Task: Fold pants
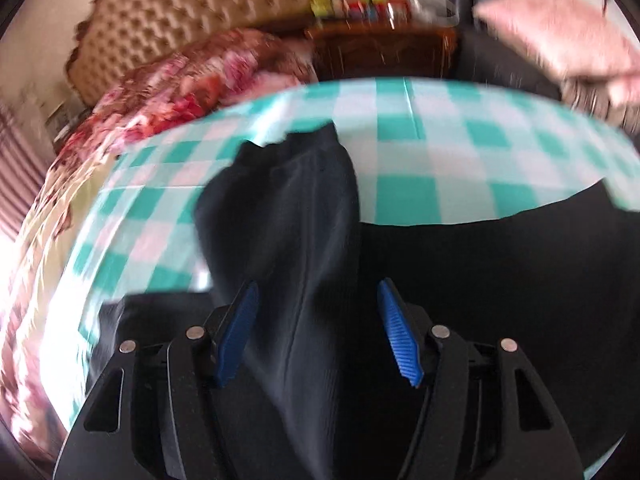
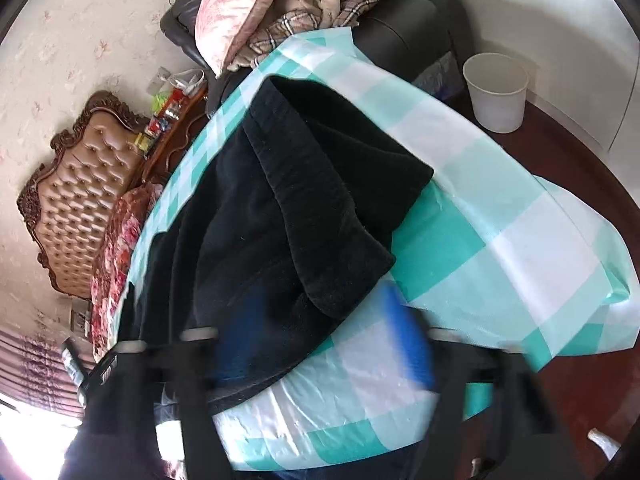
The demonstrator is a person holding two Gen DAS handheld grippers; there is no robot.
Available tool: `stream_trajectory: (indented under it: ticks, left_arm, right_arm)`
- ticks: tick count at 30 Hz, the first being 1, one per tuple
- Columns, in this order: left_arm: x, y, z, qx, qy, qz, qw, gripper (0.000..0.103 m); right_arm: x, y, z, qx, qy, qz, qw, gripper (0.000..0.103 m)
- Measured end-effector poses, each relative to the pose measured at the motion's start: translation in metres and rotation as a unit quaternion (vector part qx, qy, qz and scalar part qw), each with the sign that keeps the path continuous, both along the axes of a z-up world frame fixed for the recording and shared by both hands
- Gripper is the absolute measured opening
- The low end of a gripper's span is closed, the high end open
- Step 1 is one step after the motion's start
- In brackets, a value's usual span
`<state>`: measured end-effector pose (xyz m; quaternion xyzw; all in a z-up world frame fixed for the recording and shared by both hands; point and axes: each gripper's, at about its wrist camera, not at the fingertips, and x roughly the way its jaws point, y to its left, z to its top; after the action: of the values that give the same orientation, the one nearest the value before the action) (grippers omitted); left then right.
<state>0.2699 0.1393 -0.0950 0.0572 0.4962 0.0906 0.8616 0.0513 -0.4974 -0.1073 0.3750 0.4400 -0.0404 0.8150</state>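
Your black pants lie partly folded on the checked worktop, soft, fleecy and limp, so they will sag and bunch. Both claws are released: the left claw straddles a raised ridge, the right claw hovers by the near fold. Pinch hems or the waistband, through all layers.

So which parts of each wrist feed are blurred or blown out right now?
Left wrist view: room and checked cloth streak with motion blur, the left tool stays sharp, and bright glare washes the left edge. Right wrist view: pants and background are crisp, but the right tool is smeared.
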Motion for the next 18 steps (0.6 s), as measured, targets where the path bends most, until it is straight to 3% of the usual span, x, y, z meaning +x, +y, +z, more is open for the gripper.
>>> stream_trajectory:
  ticks: [1,2,4,11,16,17,18]
  left_arm:
    - [0.014,-0.002,-0.008,0.013,0.021,-0.008,0.9997,0.058]
    - [0.02,-0.002,-0.013,0.019,0.03,-0.013,0.9993,0.04]
    - [0.032,0.0,-0.021,0.037,0.039,-0.007,0.9985,0.014]
    - [0.022,0.015,-0.012,-0.01,0.014,0.014,0.9998,0.011]
    - [0.015,0.026,-0.006,-0.043,0.002,0.021,0.9988,0.011]
    - [0.014,0.026,-0.006,-0.048,0.0,0.021,0.9986,0.011]
    - [0.013,0.028,-0.006,-0.054,-0.003,0.022,0.9983,0.011]
  right_arm:
    - [-0.001,-0.001,0.002,0.004,-0.001,-0.001,1.0,0.078]
    - [-0.003,-0.005,0.003,0.017,-0.001,-0.006,1.0,0.078]
    - [-0.004,-0.011,0.002,0.038,0.003,-0.015,0.999,0.078]
    - [0.001,-0.007,0.001,0.049,0.012,-0.016,0.999,0.073]
    - [0.01,-0.007,-0.013,0.041,0.044,-0.031,0.998,0.073]
    - [0.012,-0.006,-0.015,0.041,0.045,-0.031,0.998,0.06]
    - [0.014,-0.004,-0.015,0.036,0.047,-0.028,0.998,0.038]
